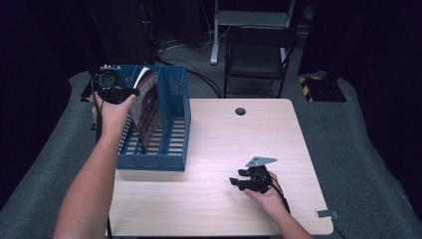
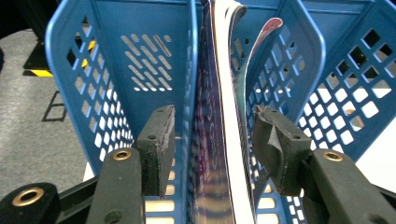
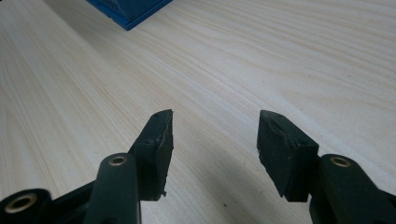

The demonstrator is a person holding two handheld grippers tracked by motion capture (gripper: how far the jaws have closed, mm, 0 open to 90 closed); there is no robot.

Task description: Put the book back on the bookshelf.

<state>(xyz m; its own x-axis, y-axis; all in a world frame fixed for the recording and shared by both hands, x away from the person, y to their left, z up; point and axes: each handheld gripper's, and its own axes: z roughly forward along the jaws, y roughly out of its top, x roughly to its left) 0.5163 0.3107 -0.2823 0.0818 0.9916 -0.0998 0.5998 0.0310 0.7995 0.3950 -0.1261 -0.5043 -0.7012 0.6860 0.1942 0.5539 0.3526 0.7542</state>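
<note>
Black jaws of the left gripper [image 2: 212, 140] rise from the bottom of the left gripper view and stand apart, with the magazines [image 2: 219, 140] between them; the pads do not press on the covers. These magazines stand almost upright in a middle compartment of the blue file rack [image 2: 74, 70], which sits in the upper left of the high view on the wooden table [image 1: 224, 134]. The filing seems nearly done: the magazines are inside and released, and what is left is probably to draw the left gripper away. At the lower right of the high view, the right gripper [image 1: 242, 178] rests low over the bare table with its jaws apart and nothing between them.
</note>
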